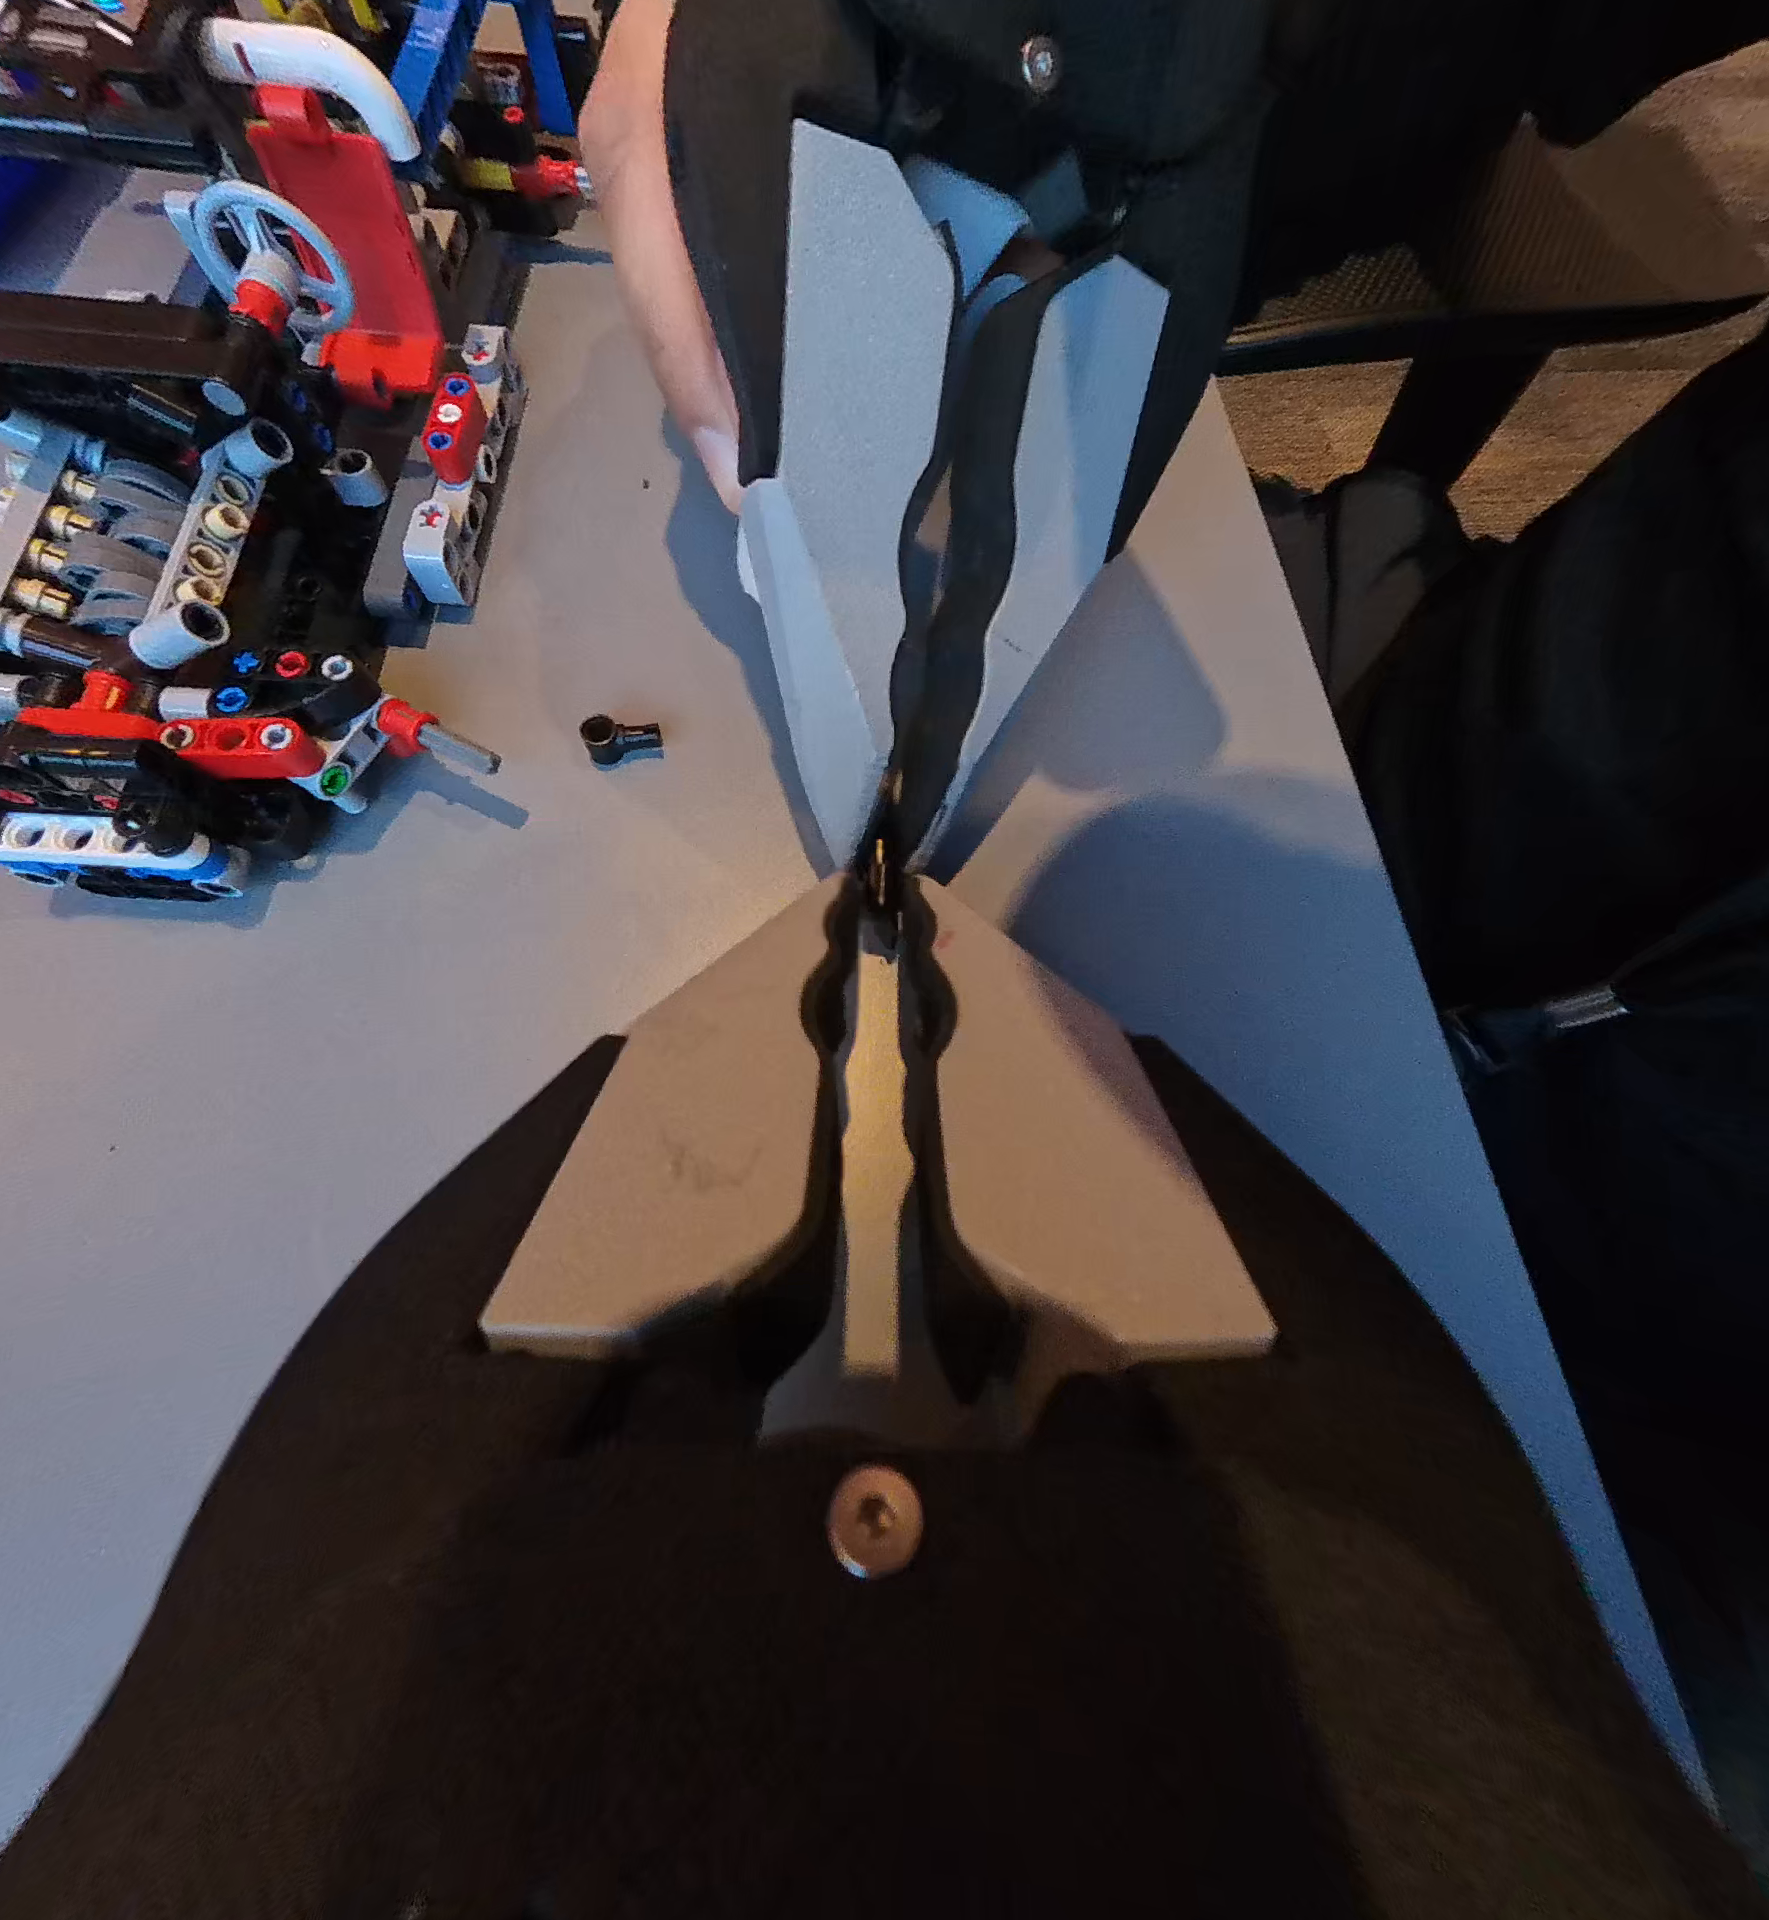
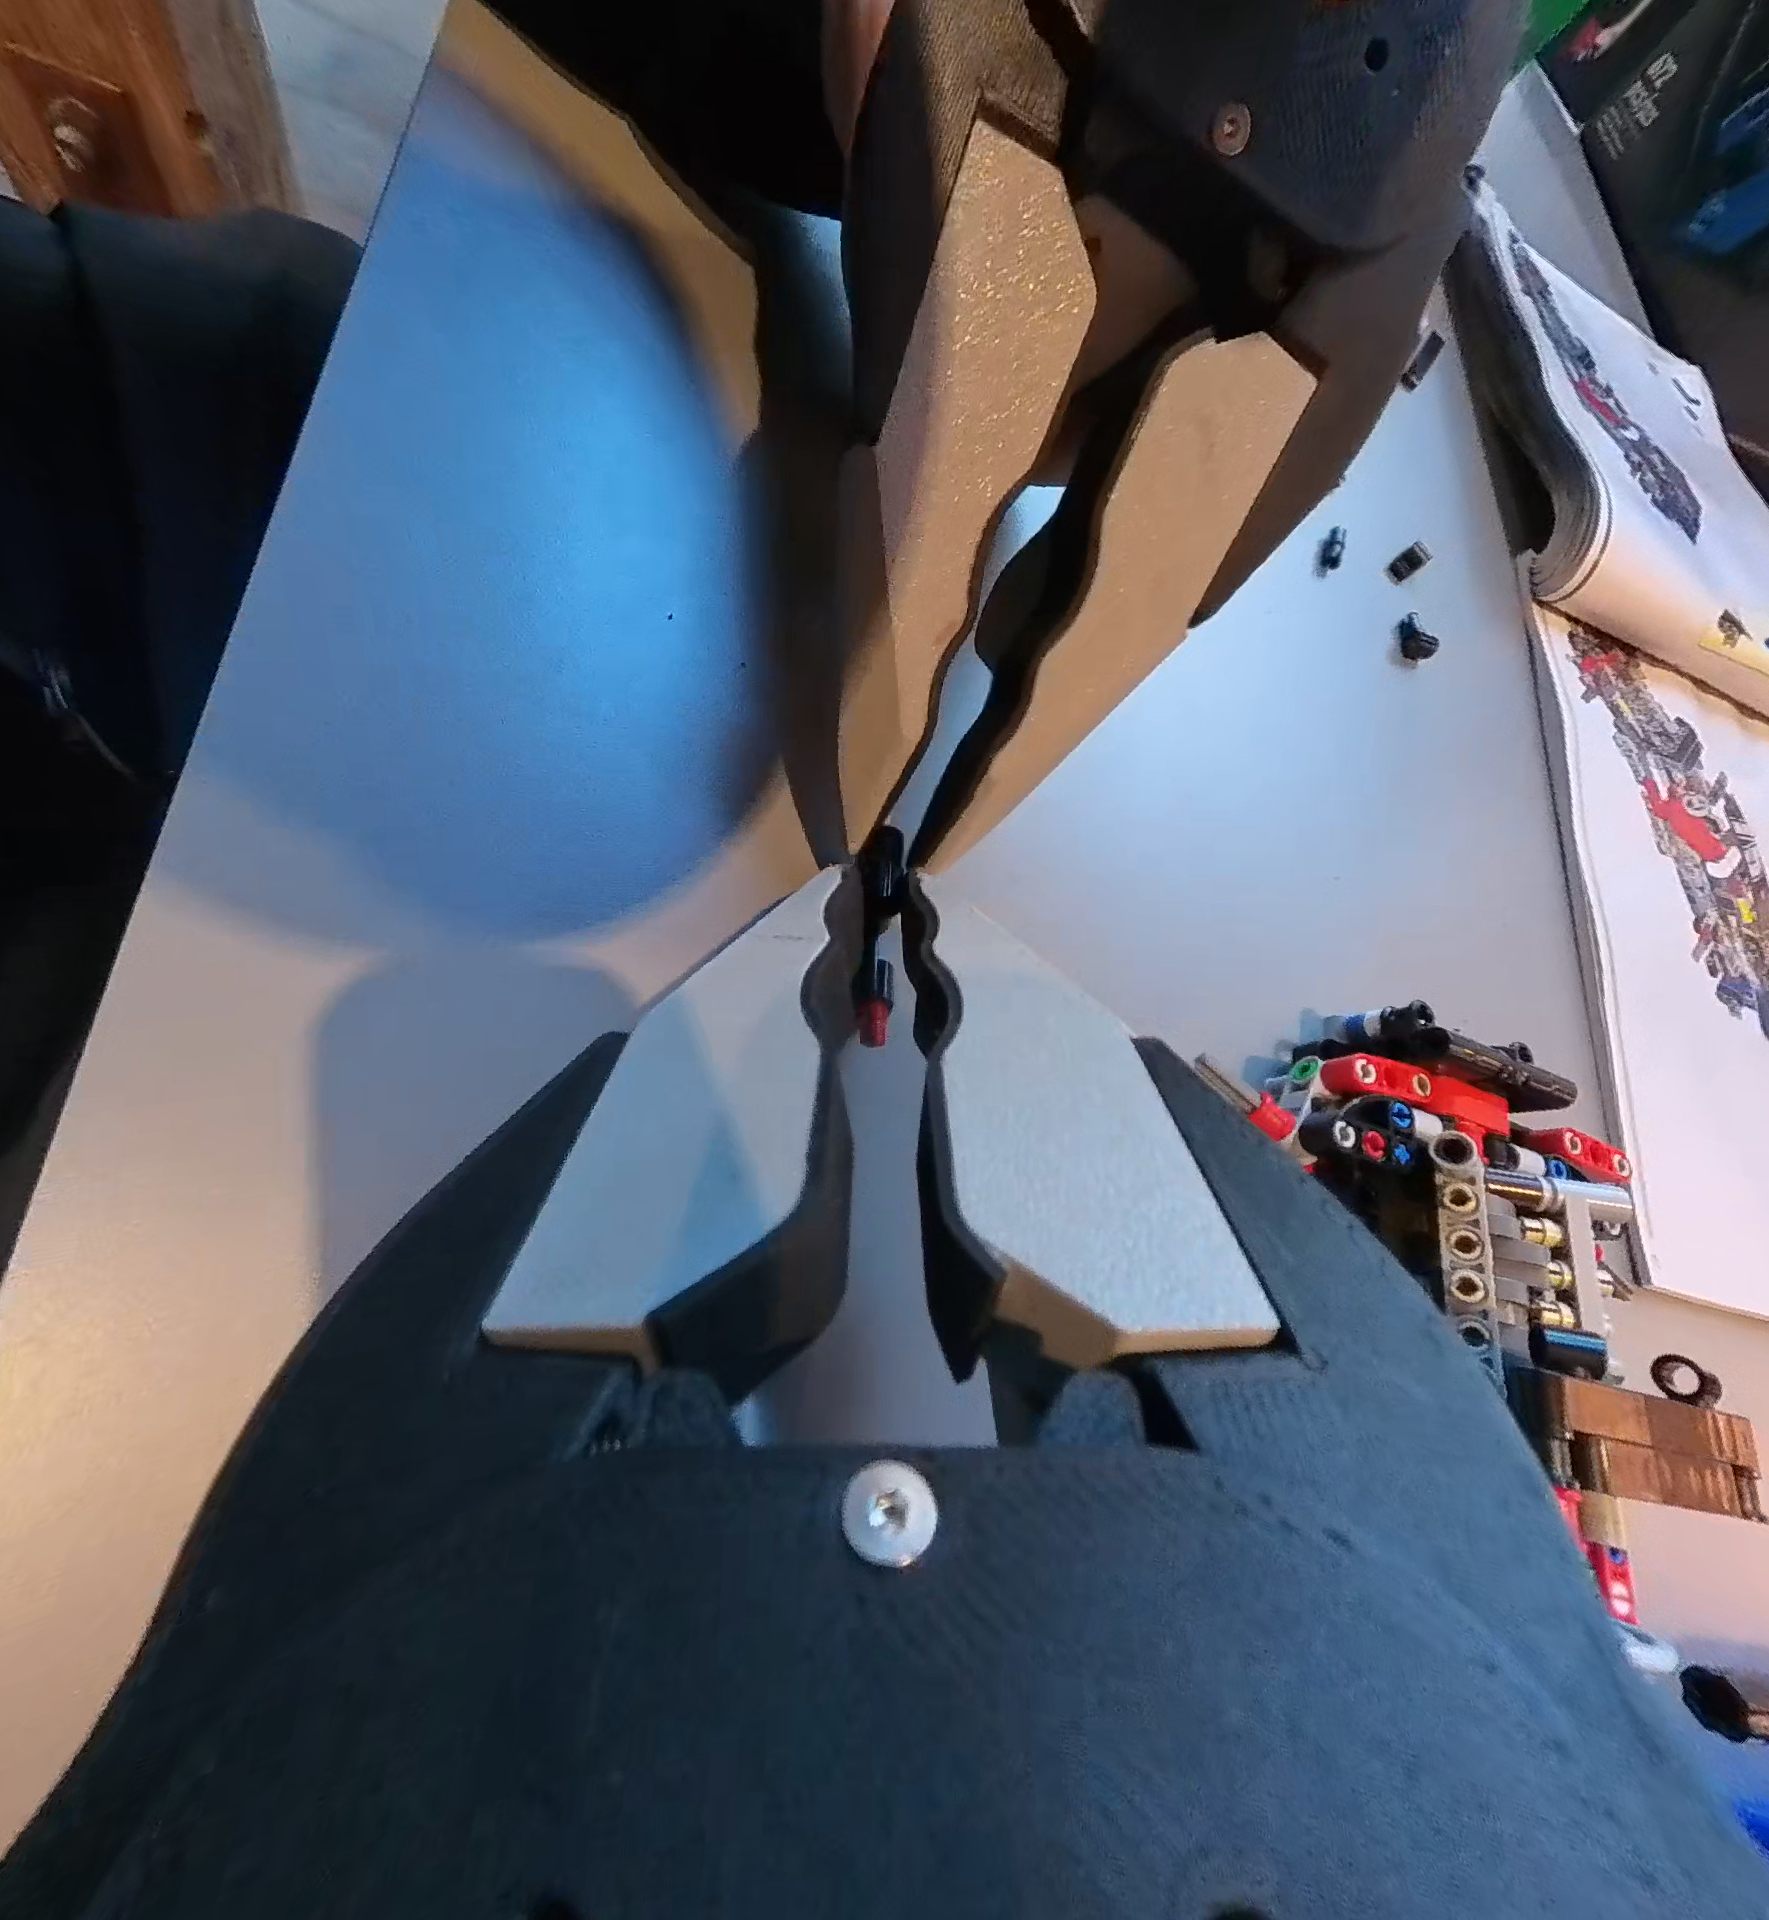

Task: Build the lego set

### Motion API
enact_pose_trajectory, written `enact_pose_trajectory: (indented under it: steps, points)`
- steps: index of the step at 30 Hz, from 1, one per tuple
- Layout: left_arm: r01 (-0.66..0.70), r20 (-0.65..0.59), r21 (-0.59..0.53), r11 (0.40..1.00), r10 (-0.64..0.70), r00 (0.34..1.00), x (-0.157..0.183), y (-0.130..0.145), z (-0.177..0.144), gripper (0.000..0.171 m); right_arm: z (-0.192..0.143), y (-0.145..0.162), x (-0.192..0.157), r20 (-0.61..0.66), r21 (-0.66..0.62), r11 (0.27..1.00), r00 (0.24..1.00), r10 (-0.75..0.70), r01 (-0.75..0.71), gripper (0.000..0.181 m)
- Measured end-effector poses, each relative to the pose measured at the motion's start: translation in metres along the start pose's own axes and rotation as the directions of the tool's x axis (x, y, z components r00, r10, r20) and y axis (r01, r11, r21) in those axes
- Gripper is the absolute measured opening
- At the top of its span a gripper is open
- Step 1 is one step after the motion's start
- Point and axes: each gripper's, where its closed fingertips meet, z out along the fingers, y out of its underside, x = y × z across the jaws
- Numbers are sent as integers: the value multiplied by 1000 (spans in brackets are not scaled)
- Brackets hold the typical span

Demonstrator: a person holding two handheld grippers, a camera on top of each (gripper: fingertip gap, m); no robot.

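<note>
Both hand-held grippers meet tip to tip – right hand-held gripper [image 2: 885, 935] and left hand-held gripper [image 1: 875, 914] each clenched on the small black pin [image 2: 880, 883], its long axis running along their fingers.

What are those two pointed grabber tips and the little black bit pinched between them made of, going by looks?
The right gripper fingers look like matte grey plastic or coated metal, with black wavy, possibly rubber pads. The small black piece with a red end looks like glossy hard plastic. The table looks smooth, matte white laminate.
</note>
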Motion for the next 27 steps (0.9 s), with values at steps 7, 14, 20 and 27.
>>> enact_pose_trajectory:
  steps: [7, 14, 20, 27]
  points:
    - [148, -43, 2, 989, -148, 988, 0, -2, 2, 3, -2, 2, -1, 33, -10, 999, 998, 48, -48, 4]
    - [218, -66, 4, 976, -218, 974, 0, -2, 3, 3, -3, 2, -2, -5, -12, 1000, 1000, -20, 20, 3]
    - [151, -20, 9, 989, -151, 988, -2, -2, 3, 3, -3, 3, 0, 111, -9, 989, 983, 144, -144, 3]
    - [43, 32, 1, 999, -43, 999, -2, -1, 3, 3, -2, 3, 0, 127, -9, 984, 976, 176, -177, 4]
